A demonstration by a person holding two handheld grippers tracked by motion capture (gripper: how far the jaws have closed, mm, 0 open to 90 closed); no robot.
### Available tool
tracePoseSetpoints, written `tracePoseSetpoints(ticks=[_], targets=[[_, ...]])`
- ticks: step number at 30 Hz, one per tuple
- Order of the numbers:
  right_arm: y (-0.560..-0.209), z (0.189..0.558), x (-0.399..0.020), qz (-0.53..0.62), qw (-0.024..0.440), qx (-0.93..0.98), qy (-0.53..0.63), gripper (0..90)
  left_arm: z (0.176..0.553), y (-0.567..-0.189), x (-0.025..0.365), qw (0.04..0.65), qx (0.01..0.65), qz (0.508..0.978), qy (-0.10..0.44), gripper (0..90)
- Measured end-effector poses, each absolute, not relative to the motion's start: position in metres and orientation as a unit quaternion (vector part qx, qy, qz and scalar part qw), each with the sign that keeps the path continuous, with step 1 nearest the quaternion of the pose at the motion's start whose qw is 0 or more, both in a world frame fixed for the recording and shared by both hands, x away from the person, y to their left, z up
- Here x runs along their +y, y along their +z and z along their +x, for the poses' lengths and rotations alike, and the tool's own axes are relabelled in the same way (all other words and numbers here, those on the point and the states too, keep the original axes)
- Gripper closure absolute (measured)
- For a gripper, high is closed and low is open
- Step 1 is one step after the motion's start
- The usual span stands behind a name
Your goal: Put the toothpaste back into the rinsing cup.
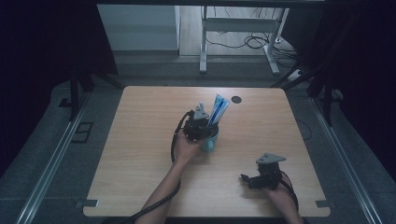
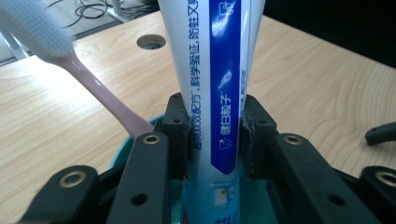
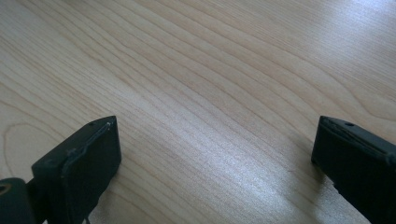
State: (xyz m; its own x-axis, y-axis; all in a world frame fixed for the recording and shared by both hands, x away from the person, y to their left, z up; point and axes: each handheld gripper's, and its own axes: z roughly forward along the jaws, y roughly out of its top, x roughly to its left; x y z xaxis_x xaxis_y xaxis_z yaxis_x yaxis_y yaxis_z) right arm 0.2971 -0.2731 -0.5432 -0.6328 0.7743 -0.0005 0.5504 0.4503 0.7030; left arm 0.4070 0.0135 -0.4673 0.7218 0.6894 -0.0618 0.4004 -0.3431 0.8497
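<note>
The left gripper (image 2: 215, 140) stands over a teal cup (image 1: 211, 140) near the middle of the table (image 1: 140, 163), its jaws set narrow on either side of a tube (image 2: 215, 70) of toothpaste that stands upright in the cup. Both pads meet the tube's sides, so I read it as held, though the grip looks light rather than hard. A pink toothbrush (image 2: 88, 79) leans out of the cup just left of the jaws, its bristled head up and away from them, not touched.

The right gripper (image 3: 215, 154) rests low over bare wood, well apart from the cup, its jaws spread wide with nothing between them.

My guess is that the step in hand is the placing of the tube in the cup, close to done. The next move would call for spreading the jaws clear of the tube and lifting straight up, keeping off the toothbrush so the cup does not tip.
</note>
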Motion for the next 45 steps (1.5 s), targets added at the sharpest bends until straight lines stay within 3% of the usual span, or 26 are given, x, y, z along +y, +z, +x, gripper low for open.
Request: tracePoseSetpoints(ticks=[15, 45], targets=[[-0.543, 0.297, -0.273, 0.396, 0.163, 0.836, 0.343, 1.2, 0.405, -0.465, 0.015, 0.451, 0.346, 0.81, 0.145, 62.2], [-0.543, 0.297, -0.273, 0.396, 0.163, 0.836, 0.343, 1.2, 0.392, -0.451, 0.021, 0.442, 0.329, 0.819, 0.157, 20.2]])
